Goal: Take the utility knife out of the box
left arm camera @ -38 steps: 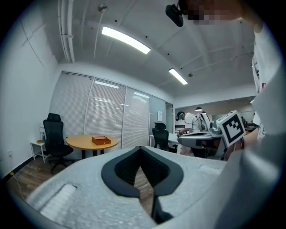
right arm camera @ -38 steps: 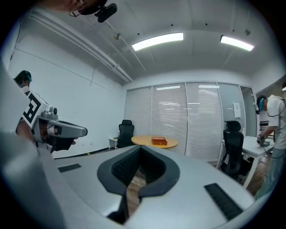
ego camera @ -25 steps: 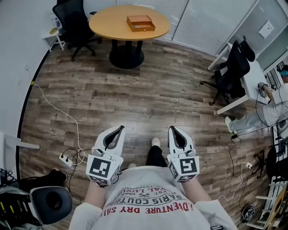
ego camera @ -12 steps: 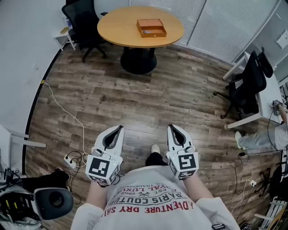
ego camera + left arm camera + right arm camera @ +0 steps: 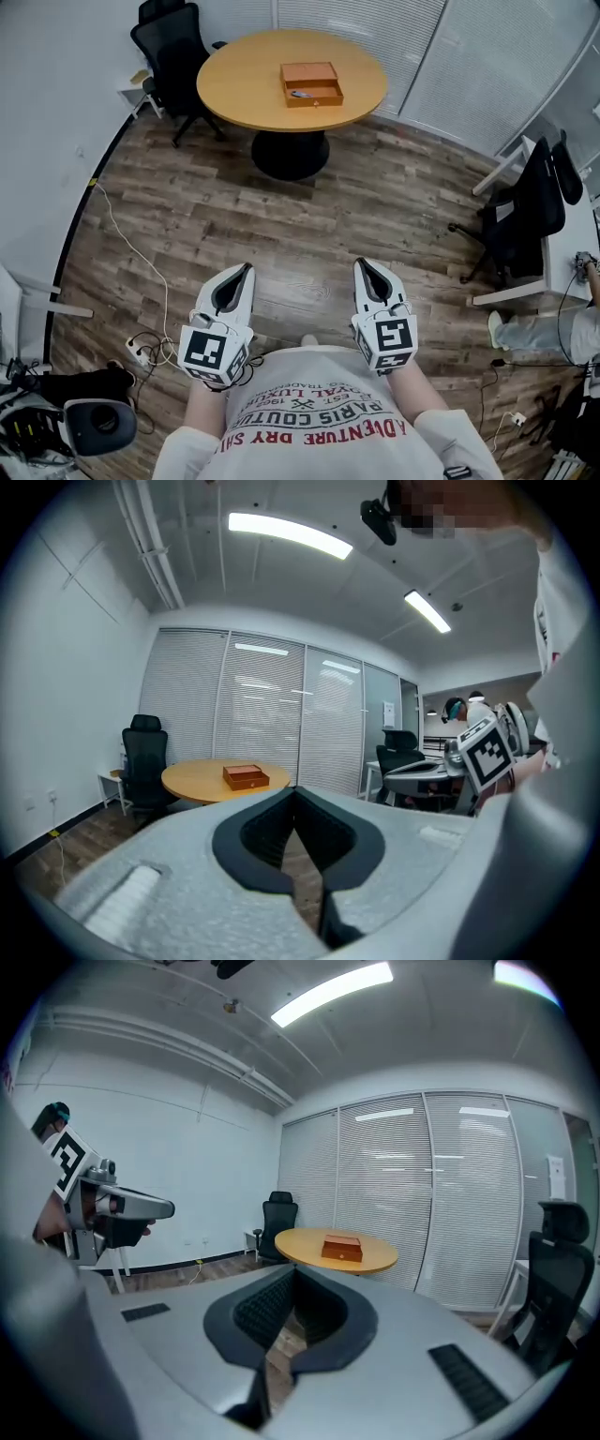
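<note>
A small brown wooden box (image 5: 311,83) lies open on a round wooden table (image 5: 244,89) far ahead across the room. Something small and pale lies inside it, too small to tell. The box also shows in the left gripper view (image 5: 246,777) and in the right gripper view (image 5: 341,1247). My left gripper (image 5: 247,269) and right gripper (image 5: 361,264) are held side by side in front of my chest, pointing toward the table. Both are shut with nothing between the jaws, and both are far from the box.
A black office chair (image 5: 173,47) stands left of the table and another (image 5: 525,202) by a white desk at the right. A power strip with a cable (image 5: 141,349) lies on the wood floor at my left. A seated person (image 5: 553,328) is at the far right.
I have walked toward the table: it and the box now sit nearer and lower in the head view. Both grippers stayed shut and side by side.
</note>
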A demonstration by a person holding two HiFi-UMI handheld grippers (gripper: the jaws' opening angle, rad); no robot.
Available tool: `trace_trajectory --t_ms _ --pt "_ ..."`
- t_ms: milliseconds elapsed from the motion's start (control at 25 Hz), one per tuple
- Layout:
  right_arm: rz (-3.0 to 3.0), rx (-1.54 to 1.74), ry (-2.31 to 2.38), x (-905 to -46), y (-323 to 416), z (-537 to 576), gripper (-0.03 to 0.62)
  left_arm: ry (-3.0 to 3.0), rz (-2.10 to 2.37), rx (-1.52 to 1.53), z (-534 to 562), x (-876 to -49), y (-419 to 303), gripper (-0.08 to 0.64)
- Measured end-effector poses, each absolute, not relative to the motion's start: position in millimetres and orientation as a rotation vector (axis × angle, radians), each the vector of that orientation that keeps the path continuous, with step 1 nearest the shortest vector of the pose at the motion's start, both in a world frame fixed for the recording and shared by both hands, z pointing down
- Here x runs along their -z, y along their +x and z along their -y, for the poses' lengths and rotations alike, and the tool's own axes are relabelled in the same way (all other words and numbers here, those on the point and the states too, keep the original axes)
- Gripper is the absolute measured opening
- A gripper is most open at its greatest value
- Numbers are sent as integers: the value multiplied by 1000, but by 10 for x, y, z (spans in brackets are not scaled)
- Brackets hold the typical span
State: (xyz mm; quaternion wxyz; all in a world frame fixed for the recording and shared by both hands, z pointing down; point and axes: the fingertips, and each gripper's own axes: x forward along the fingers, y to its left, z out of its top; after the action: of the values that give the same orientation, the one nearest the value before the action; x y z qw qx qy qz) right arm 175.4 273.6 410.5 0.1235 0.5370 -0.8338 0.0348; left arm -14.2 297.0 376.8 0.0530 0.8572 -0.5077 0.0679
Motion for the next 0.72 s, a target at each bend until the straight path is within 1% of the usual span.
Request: trace_trajectory --t_ms 160,360,520,720 --pt "2435 -114 1558 -4125 2002 -2345 6 2585 1552 -230 -2601 -3829 115 -6" --pt "2417 -139 1550 -4250 2090 -1952 6 2586 1504 -274 -2199 -3932 266 -6" --pt "2402 -159 1578 -4343 2105 -1613 6 2605 1480 -326 -1829 -4052 250 -6" --pt "2348 -172 1645 -4386 2100 -985 6 2611 1443 -307 -1044 -4090 128 -6"
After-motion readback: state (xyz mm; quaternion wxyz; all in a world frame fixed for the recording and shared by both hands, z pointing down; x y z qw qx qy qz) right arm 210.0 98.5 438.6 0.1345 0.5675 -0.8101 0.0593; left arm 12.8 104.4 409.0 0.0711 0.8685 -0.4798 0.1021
